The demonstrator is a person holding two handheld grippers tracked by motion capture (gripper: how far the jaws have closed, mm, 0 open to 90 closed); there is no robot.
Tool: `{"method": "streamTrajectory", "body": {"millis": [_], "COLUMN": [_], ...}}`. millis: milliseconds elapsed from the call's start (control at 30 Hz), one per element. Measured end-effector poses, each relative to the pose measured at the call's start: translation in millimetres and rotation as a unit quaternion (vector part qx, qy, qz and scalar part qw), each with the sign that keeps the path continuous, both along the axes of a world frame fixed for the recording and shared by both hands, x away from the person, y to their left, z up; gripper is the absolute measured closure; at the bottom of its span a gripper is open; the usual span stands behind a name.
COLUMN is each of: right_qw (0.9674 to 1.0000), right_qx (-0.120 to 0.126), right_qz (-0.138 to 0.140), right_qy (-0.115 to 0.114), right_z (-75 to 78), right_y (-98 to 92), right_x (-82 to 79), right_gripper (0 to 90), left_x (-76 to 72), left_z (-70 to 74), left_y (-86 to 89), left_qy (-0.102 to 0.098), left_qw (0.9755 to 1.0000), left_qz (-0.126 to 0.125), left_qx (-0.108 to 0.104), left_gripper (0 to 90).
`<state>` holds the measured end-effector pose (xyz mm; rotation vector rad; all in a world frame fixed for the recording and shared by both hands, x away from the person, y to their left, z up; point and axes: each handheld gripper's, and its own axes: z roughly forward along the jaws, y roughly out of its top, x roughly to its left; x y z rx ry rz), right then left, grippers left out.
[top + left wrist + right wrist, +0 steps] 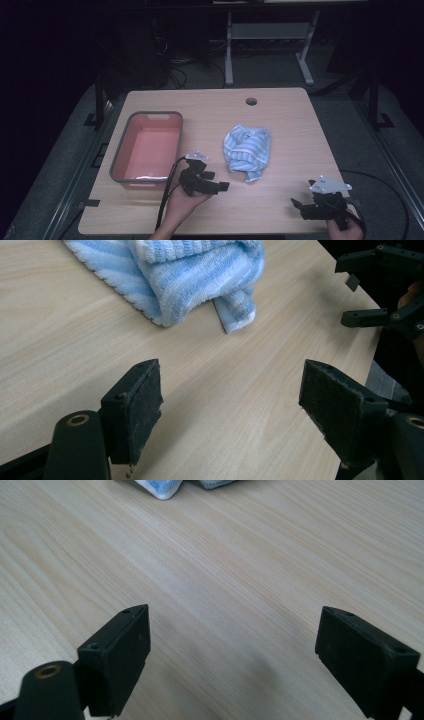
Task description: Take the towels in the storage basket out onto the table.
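A crumpled blue-and-white striped towel (247, 150) lies near the middle of the wooden table (280, 115). My left gripper (219, 182) hovers just left of the towel's near corner, its jaws wide apart with nothing between them. Seen from the left gripper view, the towel (190, 280) lies ahead, past the left gripper (231, 400). My right gripper (298, 206) rests near the table's front right edge, open and empty. From the right gripper view, a towel corner (162, 487) peeks in at the top, far beyond the right gripper (232, 650).
A grey-rimmed red plastic bin (148, 148) stands at the table's left, beside my left hand. A round cable hole (251, 101) sits near the far edge. Bare wood lies between the two grippers. The other gripper (385, 290) appears at the right of the left gripper view.
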<state>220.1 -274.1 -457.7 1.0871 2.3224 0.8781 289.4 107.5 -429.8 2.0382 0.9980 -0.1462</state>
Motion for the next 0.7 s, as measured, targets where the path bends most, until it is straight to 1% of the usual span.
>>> {"method": "streamTrajectory", "body": {"millis": [167,367,533,600,700], "right_qw": [1.0,1.0,1.0,1.0,1.0], "right_qx": [0.001,0.0,-0.001,-0.002,-0.001], "right_qz": [-0.001,0.0,-0.001,-0.002,-0.005], "right_qy": [0.0,0.001,0.0,0.001,0.0], "right_z": [-0.3,-0.7,-0.6,-0.7,-0.7], "right_y": [-0.2,0.4,-0.3,-0.6,-1.1], "right_x": [0.4,0.9,1.1,0.9,0.1], "right_gripper": [13.9,13.8,13.8,13.8,13.8], "left_x": [-5.3,-11.5,-17.6,-20.1,-24.8], "left_z": [-1.3,-3.7,-5.1,-6.6,-8.3], "left_y": [1.5,3.0,3.9,5.1,6.9], "left_qy": [-0.002,0.004,0.0,0.003,0.003], "left_qw": [1.0,0.9998,0.9998,0.9997,0.9997], "left_qz": [0.0,-0.008,-0.012,-0.01,-0.011], "left_qx": [-0.004,-0.017,-0.015,-0.021,-0.021], "left_gripper": [24.4,24.1,24.0,23.8,23.7]}}
